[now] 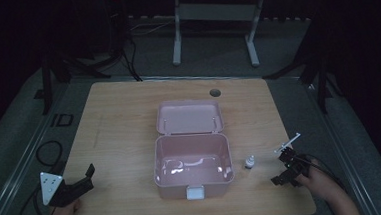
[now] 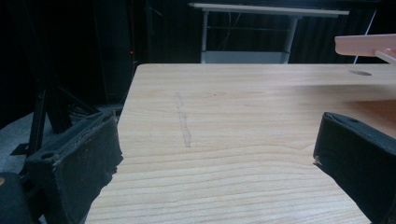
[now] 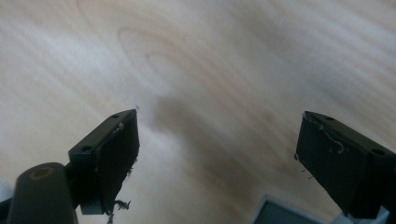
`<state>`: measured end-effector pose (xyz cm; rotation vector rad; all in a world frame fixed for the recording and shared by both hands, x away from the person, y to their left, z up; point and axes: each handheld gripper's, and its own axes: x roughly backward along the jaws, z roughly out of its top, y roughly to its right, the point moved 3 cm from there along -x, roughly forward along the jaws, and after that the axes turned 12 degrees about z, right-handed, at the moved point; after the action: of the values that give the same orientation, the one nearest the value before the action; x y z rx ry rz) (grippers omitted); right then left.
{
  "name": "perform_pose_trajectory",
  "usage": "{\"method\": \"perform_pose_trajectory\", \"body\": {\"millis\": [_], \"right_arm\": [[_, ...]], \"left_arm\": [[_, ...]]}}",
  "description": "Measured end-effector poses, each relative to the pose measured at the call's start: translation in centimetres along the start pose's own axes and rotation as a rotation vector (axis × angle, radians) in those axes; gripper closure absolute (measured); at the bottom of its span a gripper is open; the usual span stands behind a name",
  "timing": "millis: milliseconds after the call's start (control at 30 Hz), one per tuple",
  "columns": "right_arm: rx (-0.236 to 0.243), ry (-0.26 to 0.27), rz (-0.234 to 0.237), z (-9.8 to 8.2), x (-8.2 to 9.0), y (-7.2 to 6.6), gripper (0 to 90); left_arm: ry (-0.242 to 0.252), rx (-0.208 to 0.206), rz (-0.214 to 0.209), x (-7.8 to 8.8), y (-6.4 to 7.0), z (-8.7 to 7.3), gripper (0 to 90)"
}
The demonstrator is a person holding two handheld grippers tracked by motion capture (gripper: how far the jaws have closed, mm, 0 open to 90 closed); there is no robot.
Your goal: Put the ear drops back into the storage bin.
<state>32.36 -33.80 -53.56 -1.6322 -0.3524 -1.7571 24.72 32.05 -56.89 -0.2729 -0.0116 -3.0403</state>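
Pink box (image 1: 192, 158) at desk (image 1: 119, 122) centre, lid back, interior empty. Small white bottle (image 1: 250, 161) stands just right of it — not yet packed. Left tongs (image 1: 85, 178) and right tongs (image 1: 284, 164) both gape, holding nothing — work seems barely begun.

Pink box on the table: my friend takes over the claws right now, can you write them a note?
Left claw: open, holding nothing, at the table's near left corner.
Right claw: open, holding nothing, near the right edge.
Pink box: mid-table, lid flipped open, looks empty inside.
Small white bottle: standing just right of the box; thin white stick lies farther right.
Done: box opened.
Left: probably putting the bottle and stick into the box and closing it.
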Motion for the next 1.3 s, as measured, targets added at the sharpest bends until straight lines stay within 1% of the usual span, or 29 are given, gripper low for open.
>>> {"method": "perform_pose_trajectory", "body": {"millis": [100,133,200,300,367,433,533,600,667,767,867,933,967,1000,1133,1200,1267,1300], "right_arm": [[0.004,-0.064,0.011,0.1,0.2,-0.2,13.1],[0.001,-0.097,0.02,0.1,0.2,-0.4,13.1],[0.014,-0.149,0.02,0.1,0.3,-0.7,13.1],[0.017,-0.213,0.032,0.3,0.3,-1.0,13.1],[0.019,-0.241,0.038,0.4,0.3,-1.1,13.2],[0.042,-0.245,0.035,0.7,0.5,-1.3,13.2],[0.055,-0.24,0.025,1.1,0.8,-1.4,13.2],[0.065,-0.237,0.035,1.3,0.9,-1.4,13.2],[0.078,-0.235,0.025,1.5,1.1,-1.3,13.2],[0.084,-0.242,0.029,1.8,1.2,-1.2,13.2],[0.096,-0.262,0.034,2.1,1.1,-1.2,13.1],[0.101,-0.259,0.057,2.4,1.1,-1.3,12.6],[0.11,-0.261,0.058,2.6,1.1,-1.4,12.5],[0.126,-0.263,0.046,2.7,1.1,-1.5,12.3],[0.165,-0.267,0.053,3.4,1.0,-1.9,12.1],[0.202,-0.268,0.053,3.9,1.0,-2.2,12.2],[0.218,-0.265,0.059,4.4,1.0,-2.5,13.4],[0.223,-0.263,0.054,4.7,1.0,-2.6,13.8]], "left_arm": [[0.0,0.0,0.0,0.0,0.0,0.0,0.9],[0.0,0.0,0.0,0.0,0.0,0.0,1.0],[0.0,0.0,0.0,0.0,0.0,0.0,1.0],[0.0,0.0,0.0,0.0,0.0,0.0,1.0],[0.0,-0.001,0.0,0.0,0.0,0.0,1.0],[0.0,0.0,-0.001,0.0,0.0,0.0,0.9],[0.0,0.0,-0.001,0.0,0.0,0.0,0.9],[0.0,0.0,-0.001,0.0,0.0,0.0,1.0],[0.0,-0.001,-0.001,0.0,0.0,0.0,1.0],[0.0,0.001,-0.001,0.0,0.0,0.0,1.0],[0.0,-0.001,-0.001,0.0,0.0,0.0,0.9],[0.001,-0.001,-0.001,0.0,0.0,0.0,0.9],[0.001,-0.001,-0.001,0.0,0.0,0.0,0.9],[0.0,-0.001,-0.001,0.0,0.0,0.0,0.9],[0.001,-0.001,-0.002,0.0,0.0,0.0,0.9],[0.0,-0.001,-0.002,0.0,0.0,0.0,1.0],[-0.001,0.0,-0.002,0.0,0.0,0.0,1.0],[-0.001,0.001,-0.003,0.0,0.0,0.0,1.0]]}}
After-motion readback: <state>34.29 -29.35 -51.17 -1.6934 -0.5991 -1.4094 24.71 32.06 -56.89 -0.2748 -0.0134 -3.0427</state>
